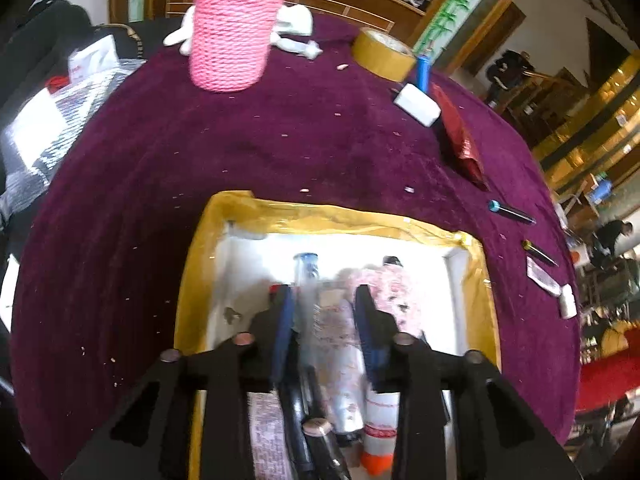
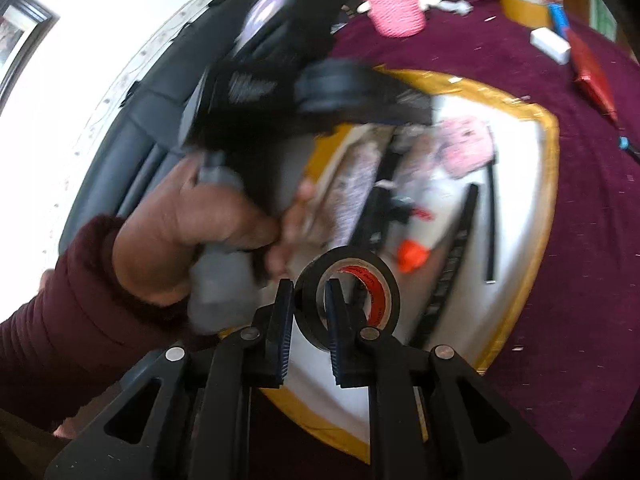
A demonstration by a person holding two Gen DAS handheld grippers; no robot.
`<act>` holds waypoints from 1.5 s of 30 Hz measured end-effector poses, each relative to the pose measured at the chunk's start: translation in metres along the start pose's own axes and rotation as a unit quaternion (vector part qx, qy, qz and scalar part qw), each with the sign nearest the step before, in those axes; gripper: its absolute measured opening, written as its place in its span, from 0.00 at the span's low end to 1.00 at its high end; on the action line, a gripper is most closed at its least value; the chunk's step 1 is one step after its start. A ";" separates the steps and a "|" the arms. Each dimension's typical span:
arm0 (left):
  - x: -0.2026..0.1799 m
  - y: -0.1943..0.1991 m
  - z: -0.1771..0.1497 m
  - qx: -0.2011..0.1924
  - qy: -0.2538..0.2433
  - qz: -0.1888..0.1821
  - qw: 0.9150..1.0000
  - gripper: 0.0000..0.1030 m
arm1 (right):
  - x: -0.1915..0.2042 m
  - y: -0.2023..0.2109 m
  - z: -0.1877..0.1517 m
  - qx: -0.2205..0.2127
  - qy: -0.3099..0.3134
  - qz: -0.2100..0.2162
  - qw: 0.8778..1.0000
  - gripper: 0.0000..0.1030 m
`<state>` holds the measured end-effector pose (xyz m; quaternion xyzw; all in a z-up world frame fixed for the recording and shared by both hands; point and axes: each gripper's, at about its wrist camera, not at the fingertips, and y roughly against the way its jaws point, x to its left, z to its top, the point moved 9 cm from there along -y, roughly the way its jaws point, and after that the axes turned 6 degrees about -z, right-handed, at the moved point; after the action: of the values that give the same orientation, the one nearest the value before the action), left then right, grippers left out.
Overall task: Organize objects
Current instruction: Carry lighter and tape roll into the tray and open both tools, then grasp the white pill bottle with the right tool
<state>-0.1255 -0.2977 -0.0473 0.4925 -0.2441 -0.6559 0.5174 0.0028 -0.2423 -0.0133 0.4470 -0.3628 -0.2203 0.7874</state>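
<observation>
Purple velvet covers the bench (image 1: 320, 152); my gold-rimmed box (image 2: 548, 184) sits on it. Right tongs (image 2: 310, 312) clamp the black tape roll (image 2: 348, 292) through its wall above the box: light, stiff, slick. Left tongs (image 1: 320, 312) stand apart, empty.

A roll of black tape (image 2: 347, 292) is clamped through its wall by the right gripper (image 2: 308, 294), above the yellow-rimmed box (image 2: 548, 184) ahead.

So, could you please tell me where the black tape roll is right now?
In the right wrist view, the black tape roll sits low and central, pinched by the right claw over the yellow-rimmed box.
</observation>
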 end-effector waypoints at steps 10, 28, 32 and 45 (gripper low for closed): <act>0.022 0.074 0.007 -0.047 -0.008 0.031 0.998 0.46 | 0.026 -0.039 -0.007 0.030 0.038 0.011 0.999 0.14; 0.014 0.104 -0.005 -0.061 0.059 -0.018 0.996 0.53 | 0.021 -0.025 -0.007 -0.014 0.096 -0.083 0.992 0.24; -0.019 0.092 -0.010 -0.047 0.050 -0.046 0.997 0.53 | -0.040 0.017 -0.020 -0.043 0.015 -0.106 0.993 0.44; -0.198 0.015 -0.055 0.049 -0.056 -0.109 0.991 0.52 | -0.317 0.182 -0.097 -0.123 -0.253 -0.256 0.925 0.43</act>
<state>-0.0733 -0.1101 0.0213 0.5035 -0.2496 -0.7221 0.4034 -0.1209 0.1151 -0.0071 0.3534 -0.3934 -0.5632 0.6349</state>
